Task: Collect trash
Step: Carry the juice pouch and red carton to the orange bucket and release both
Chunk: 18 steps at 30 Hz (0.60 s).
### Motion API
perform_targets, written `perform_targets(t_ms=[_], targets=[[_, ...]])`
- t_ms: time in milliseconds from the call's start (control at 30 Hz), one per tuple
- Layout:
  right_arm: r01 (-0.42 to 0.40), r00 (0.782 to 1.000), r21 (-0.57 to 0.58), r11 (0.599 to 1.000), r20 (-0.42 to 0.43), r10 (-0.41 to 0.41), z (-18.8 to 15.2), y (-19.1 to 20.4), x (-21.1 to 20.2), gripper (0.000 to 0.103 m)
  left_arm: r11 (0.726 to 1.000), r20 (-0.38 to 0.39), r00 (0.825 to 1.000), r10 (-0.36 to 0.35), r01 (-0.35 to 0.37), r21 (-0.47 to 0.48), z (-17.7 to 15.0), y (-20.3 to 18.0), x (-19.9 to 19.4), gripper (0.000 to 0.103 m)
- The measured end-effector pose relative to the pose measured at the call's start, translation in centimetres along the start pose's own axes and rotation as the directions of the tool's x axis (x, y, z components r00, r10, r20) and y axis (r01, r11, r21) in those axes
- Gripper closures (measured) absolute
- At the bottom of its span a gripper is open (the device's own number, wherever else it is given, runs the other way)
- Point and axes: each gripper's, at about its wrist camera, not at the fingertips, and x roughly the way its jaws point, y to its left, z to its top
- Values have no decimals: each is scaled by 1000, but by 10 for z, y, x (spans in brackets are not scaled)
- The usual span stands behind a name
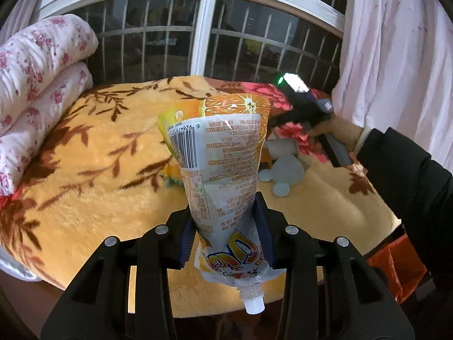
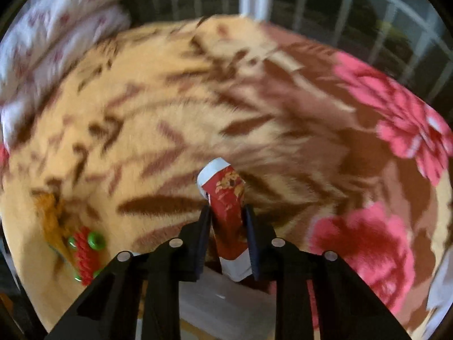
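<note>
My left gripper [image 1: 226,212] is shut on an orange drink pouch [image 1: 218,153], held upside down with its white cap [image 1: 254,305] pointing toward me, above the yellow leaf-patterned blanket [image 1: 85,155]. My right gripper [image 2: 228,212] is shut on a red and white wrapper [image 2: 226,198] with gold print, lifted above the blanket [image 2: 170,113]. The right gripper also shows in the left wrist view [image 1: 305,104], held in a hand at the right with a green light on it.
A folded floral quilt [image 1: 36,85] lies at the bed's left. A grey mouse-shaped item [image 1: 283,174] and a white piece [image 1: 283,146] lie on the blanket. A red and green toy [image 2: 85,252] lies lower left. An orange bag [image 1: 396,269] is by the bed's right edge. The window [image 1: 209,28] and curtain [image 1: 396,42] stand behind.
</note>
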Motion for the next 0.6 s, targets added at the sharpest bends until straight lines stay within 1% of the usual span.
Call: perform_targets(t_ms=[33,67,100,133,200,233,267,333,433,600], targets=[[6,999,27,1000,32,-7,-3,-3,-13,79,1000,-4,1000,-6,6,1,-2,-1,-2,66],[2,996,53,999,86,-6,-9,-6,-32,79,1000,-9,1000,-18,18,-1,-4,-2,-4,66],[-31,989,73,997,146,20,-17,-8,-54,79,999,-16,999,-32,32,-4,-7,-2,-5,66],[-70,978,98,993,205,48,-27,-10,-78,79,999,-25,998,-53,53,-10,-10,-3,-8,66],[-132,955,118,984,282,95,-49,-5,-114,79,997,-33,997,-73,73,-10,-16,-7,-14,66],[-148,943,115,982,316,105,-63,0,-131,78,997,-36,996,-78,78,-2,-21,-10,-19,66],[-153,932,107,982,347,107,-85,10,-154,78,997,-40,996,-79,79,9,-26,-14,-23,66],[-167,923,108,980,367,117,-113,25,-176,78,995,-53,994,-95,97,30,-36,-22,-31,66],[-221,911,139,965,383,153,-183,53,-207,78,992,-77,992,-101,106,73,-54,-34,-41,66],[-244,917,170,955,362,169,-274,97,-220,78,986,-111,990,-90,104,131,-94,-50,-46,66]])
